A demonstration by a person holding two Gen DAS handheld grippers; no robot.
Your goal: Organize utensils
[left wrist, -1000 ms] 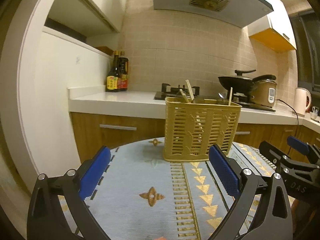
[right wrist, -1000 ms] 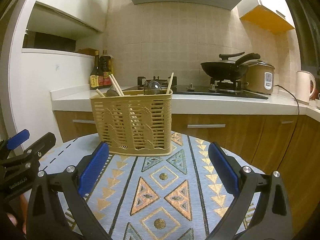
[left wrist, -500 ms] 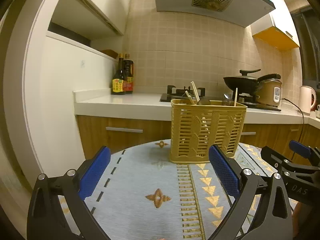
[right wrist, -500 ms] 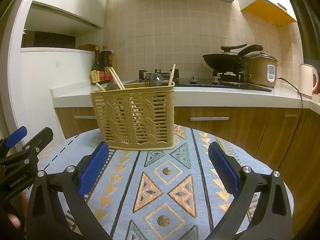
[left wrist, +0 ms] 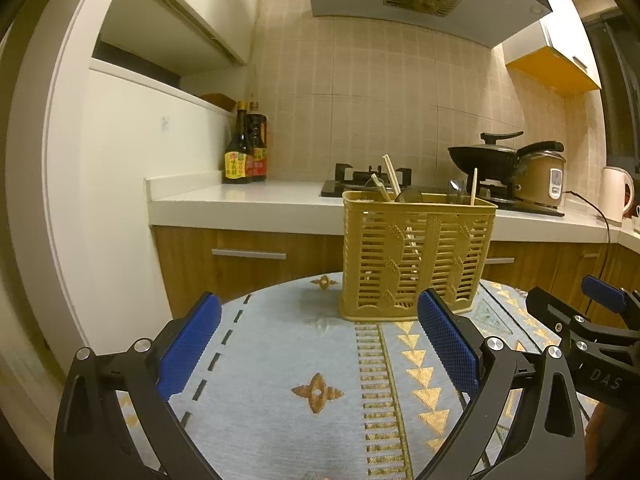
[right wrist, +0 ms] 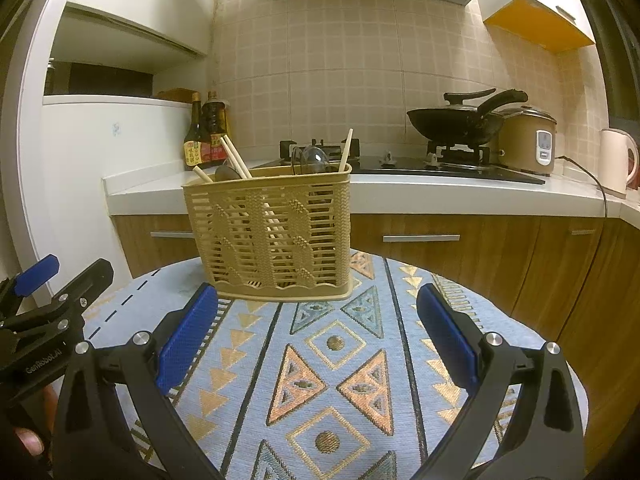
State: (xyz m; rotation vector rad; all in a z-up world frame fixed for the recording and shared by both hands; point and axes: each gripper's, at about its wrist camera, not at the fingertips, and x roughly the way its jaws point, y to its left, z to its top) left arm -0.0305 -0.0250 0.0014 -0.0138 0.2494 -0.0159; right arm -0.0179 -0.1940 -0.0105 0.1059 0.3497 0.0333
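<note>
Left wrist view: the left gripper [left wrist: 318,338] hangs low over the round table [left wrist: 280,360], its jaws spread wide with nothing between the blue pads [left wrist: 190,346]. A patterned light-blue cloth covers the table. Near the far edge stands the yellow slotted basket [left wrist: 416,256], upright, well ahead of the fingertips and a little right of centre. Chopsticks [left wrist: 390,176] lean out of its left part; one more stick stands at the right, beside a spoon [left wrist: 456,190]. The right gripper [left wrist: 580,308] shows at the right edge; from here I cannot tell how its jaws stand. Behind, the counter [left wrist: 260,196] carries two sauce bottles [left wrist: 244,152], a wok [left wrist: 486,158] on the stove, a rice cooker [left wrist: 546,176] and a kettle [left wrist: 616,194].

Right wrist view: the right gripper [right wrist: 318,334] also has its jaws spread and empty above the cloth. The basket [right wrist: 272,240] sits ahead and left of centre, its base just beyond the left pad [right wrist: 188,338]. Chopsticks [right wrist: 236,158] and a spoon [right wrist: 314,158] poke above the rim. The left gripper [right wrist: 52,276] enters at the left edge, apart from the basket, with a fingertip [right wrist: 30,442] of the holding hand below it.
</note>
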